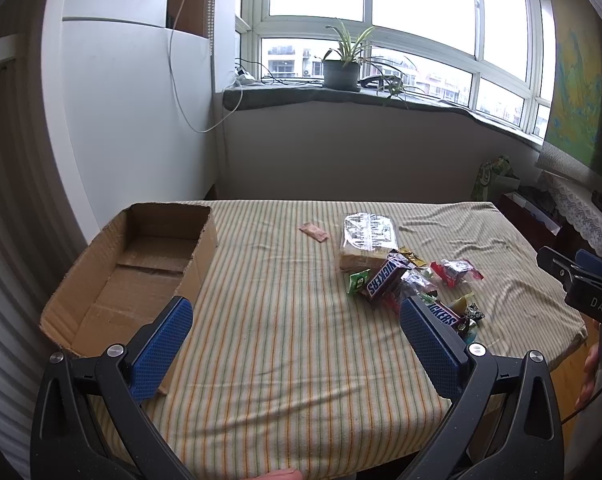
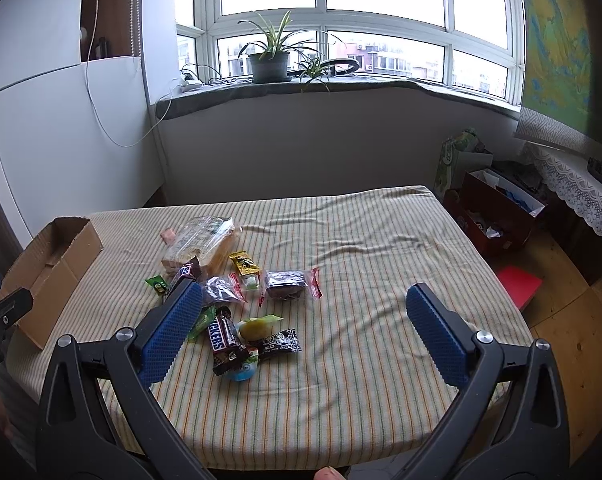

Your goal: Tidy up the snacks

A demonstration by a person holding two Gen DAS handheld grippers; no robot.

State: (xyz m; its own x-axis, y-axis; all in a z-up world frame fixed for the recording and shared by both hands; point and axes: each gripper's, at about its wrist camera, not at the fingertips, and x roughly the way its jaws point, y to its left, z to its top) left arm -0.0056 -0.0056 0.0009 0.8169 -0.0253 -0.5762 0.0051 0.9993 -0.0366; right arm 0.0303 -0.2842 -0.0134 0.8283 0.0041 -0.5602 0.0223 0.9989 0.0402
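Observation:
A heap of wrapped snacks lies on the striped tablecloth (image 1: 285,320): two Snickers bars (image 1: 385,278) (image 2: 220,334), a clear bag of sliced bread (image 1: 367,240) (image 2: 199,244), a dark cake in a red-edged wrapper (image 2: 287,284), a yellow packet (image 2: 243,262) and small candies. An open cardboard box (image 1: 141,264) (image 2: 49,268) sits at the table's left end. My left gripper (image 1: 297,316) hovers open above the table between box and snacks. Above the near right part of the table, my right gripper (image 2: 305,300) is open with nothing in it.
A small pink wrapper (image 1: 313,232) lies apart, behind the heap. The window sill beyond the table carries a potted plant (image 2: 269,64) and cables. Bags and a red box (image 2: 497,216) stand on the floor at the right. A white cabinet (image 1: 121,100) stands on the left.

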